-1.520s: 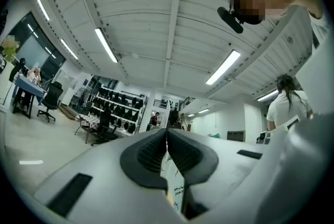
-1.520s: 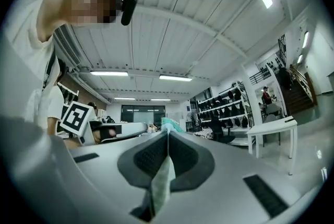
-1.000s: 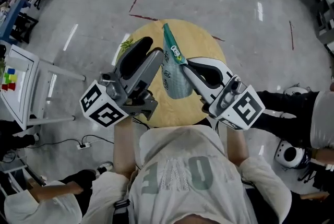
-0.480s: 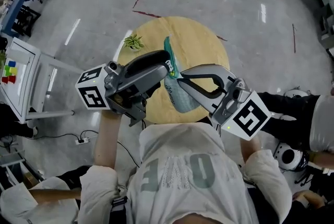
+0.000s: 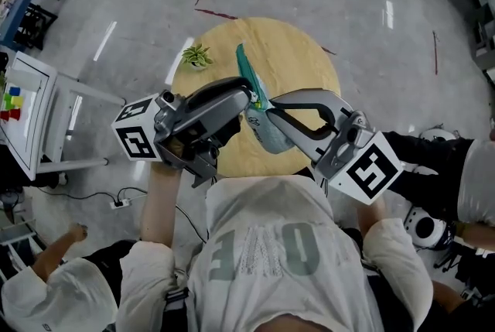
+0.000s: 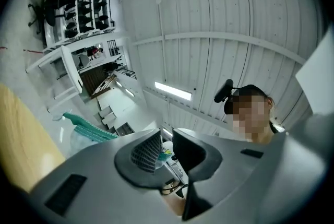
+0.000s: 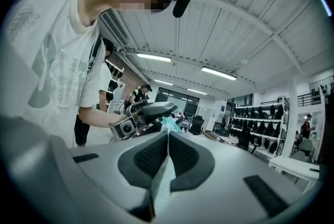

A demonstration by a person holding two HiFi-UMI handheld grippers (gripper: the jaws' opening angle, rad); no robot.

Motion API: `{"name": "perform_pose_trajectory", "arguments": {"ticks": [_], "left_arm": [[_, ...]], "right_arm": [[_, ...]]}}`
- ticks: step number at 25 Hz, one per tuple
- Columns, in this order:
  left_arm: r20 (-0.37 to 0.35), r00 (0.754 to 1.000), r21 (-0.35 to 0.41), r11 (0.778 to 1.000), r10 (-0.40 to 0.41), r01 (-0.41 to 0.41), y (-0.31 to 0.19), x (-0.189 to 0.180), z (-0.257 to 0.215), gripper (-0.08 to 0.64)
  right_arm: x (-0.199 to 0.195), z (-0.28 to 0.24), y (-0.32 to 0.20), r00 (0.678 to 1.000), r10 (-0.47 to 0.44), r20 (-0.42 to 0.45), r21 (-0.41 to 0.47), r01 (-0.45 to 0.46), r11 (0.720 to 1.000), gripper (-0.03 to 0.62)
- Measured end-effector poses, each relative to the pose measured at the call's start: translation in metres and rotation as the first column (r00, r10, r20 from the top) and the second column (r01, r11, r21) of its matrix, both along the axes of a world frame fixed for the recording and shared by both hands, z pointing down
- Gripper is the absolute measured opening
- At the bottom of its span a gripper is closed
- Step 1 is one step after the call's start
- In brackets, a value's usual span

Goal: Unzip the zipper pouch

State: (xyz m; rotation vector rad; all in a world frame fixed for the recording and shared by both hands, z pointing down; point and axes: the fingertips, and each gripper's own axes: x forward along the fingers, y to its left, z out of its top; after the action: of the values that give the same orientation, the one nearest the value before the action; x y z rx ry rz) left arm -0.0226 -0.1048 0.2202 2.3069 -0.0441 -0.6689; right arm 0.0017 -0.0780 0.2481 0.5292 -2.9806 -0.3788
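Note:
A teal mesh zipper pouch (image 5: 260,129) hangs in the air over the round wooden table (image 5: 302,59). My right gripper (image 5: 268,107) is shut on the pouch's upper edge; in the right gripper view the teal cloth (image 7: 163,176) runs between its closed pads. My left gripper (image 5: 248,99) reaches in from the left at the pouch's top. Its jaws have just been closing. A gap still shows between its pads (image 6: 148,150), with a small coloured bit of the pouch low in that gap. The pouch's teal edge (image 6: 86,126) shows left of the jaws.
A small potted plant (image 5: 197,56) stands on the table's far left rim. A white side table (image 5: 27,118) is at the left, with a power strip (image 5: 120,207) on the floor. Another person's dark legs (image 5: 429,160) lie at the right.
My left gripper has rolled and moved in to the pouch's top, and its jaws have narrowed. The right gripper and the pouch have shifted slightly, still held.

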Motion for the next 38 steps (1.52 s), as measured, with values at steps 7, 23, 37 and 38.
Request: {"name": "perform_pose_trajectory", "arguments": {"ticks": [7,23,37,38], "left_arm": [[0.068,0.993,-0.032,0.994,-0.1,0.103,-0.018,-0.007,0.012,0.028],[0.262,0.901,-0.125,0.913,-0.347,0.388,-0.083,-0.065,0.093,0.025],[0.311,0.839,-0.056,0.873,-0.446,0.484,-0.092,-0.074,0.102,0.028],[0.337,0.818,-0.037,0.862,-0.465,0.505,-0.095,-0.075,0.103,0.029]], "right_arm": [[-0.007,0.005,-0.006,0.999,0.008,-0.036,0.007,-0.008,1.0,0.032],[-0.015,-0.004,0.026,0.995,-0.09,0.039,-0.056,0.093,0.994,0.032],[-0.014,0.009,0.021,0.998,-0.058,0.012,-0.078,0.059,0.995,0.032],[-0.012,0.011,0.018,0.999,-0.05,0.017,-0.085,0.051,0.995,0.032]]}}
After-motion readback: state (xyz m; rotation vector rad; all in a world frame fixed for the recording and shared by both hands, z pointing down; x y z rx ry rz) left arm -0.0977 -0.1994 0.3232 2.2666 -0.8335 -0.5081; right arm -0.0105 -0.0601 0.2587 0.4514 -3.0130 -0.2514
